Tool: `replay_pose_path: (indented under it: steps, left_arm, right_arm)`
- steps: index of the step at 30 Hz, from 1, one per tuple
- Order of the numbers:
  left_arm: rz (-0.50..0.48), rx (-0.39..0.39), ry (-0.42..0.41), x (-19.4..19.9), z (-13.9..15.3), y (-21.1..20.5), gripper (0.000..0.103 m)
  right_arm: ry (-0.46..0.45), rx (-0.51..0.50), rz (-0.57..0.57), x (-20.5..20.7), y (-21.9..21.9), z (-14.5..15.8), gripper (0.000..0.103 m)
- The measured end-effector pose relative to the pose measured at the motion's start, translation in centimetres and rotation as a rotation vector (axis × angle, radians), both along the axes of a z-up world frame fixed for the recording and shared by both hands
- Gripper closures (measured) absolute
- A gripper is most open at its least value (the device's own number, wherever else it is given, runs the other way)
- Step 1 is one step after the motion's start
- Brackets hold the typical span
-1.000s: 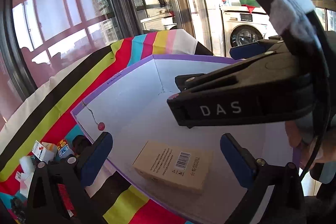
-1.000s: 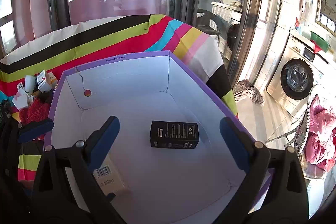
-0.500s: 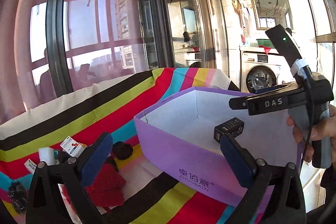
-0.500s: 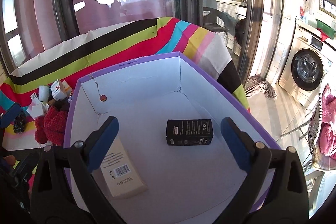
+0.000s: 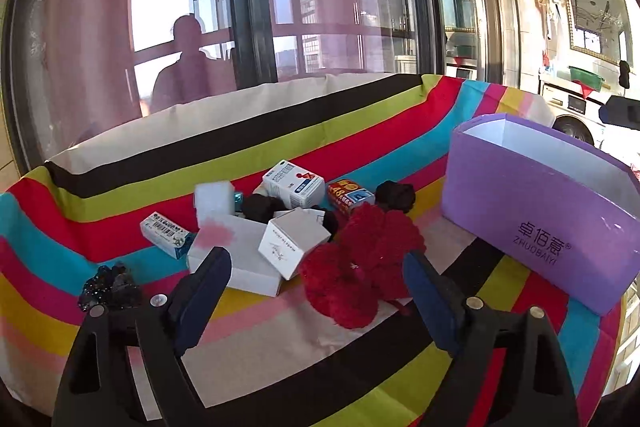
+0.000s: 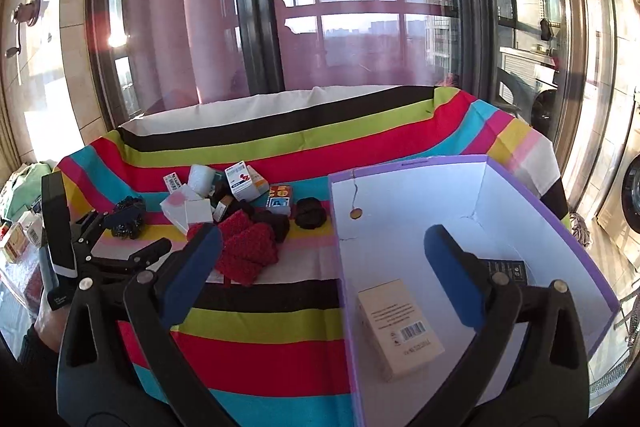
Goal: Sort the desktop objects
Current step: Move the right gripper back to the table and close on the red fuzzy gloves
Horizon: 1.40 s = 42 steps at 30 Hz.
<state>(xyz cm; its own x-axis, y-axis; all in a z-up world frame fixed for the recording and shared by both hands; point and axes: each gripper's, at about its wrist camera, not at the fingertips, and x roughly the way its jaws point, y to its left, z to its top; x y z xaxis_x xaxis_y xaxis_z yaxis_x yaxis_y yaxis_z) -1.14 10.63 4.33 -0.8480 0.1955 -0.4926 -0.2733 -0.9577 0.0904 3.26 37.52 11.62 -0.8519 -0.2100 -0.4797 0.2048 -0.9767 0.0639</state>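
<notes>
The left gripper [image 5: 316, 283] hangs over the striped cloth [image 5: 280, 155], fingers spread and empty, facing a pile — white boxes [image 5: 286, 243], a red knit [image 5: 362, 259], black lumps [image 5: 260, 207]. The purple box [image 5: 540, 223] stands just right of the pile. The right gripper [image 6: 320, 267] is spread too, holding nothing, straddling the purple box's near wall [image 6: 346, 307]; inside lie a tan carton [image 6: 400, 327] and a black carton [image 6: 506, 269], apart from each other.

left claw [image 5: 316, 291]: swung from purple box [image 5: 536, 211] to clutter pile | right claw [image 6: 320, 267]: backed off box
</notes>
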Motion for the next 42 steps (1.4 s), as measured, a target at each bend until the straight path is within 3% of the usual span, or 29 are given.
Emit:
replay_pose_path:
  steps: [5, 11, 20, 30, 36, 42]
  left_arm:
    - [-0.012, -0.082, -0.062, -2.1, -0.9, -1.1, 0.032]
    - [-0.050, -0.188, -0.121, -4.6, -2.4, -1.0, 0.034]
    - [-0.098, -0.350, -0.171, -7.6, -3.8, -0.4, 0.034]
    - [-0.148, -0.432, -0.186, -9.6, -3.6, 0.2, 0.033]
    - [-0.162, -0.338, -0.197, -10.4, -2.4, -0.6, 0.031]
    - [-0.174, -0.375, -0.185, -10.5, -2.6, 0.4, 0.031]
  right_arm:
    - [-0.061, 0.077, 0.113, -0.7, -5.4, -3.0, 0.002]
    - [-0.143, 0.187, 0.187, -2.7, -9.9, -7.7, 0.002]
    - [-0.293, 0.107, 0.249, -6.1, -12.7, -11.7, 0.002]
    - [-0.310, 0.219, 0.174, -9.9, -13.4, -14.1, 0.002]
    - [-0.291, 0.246, 0.180, -10.9, -13.8, -14.0, 0.002]
    - [-0.246, 0.317, 0.212, -10.4, -15.4, -13.9, 0.002]
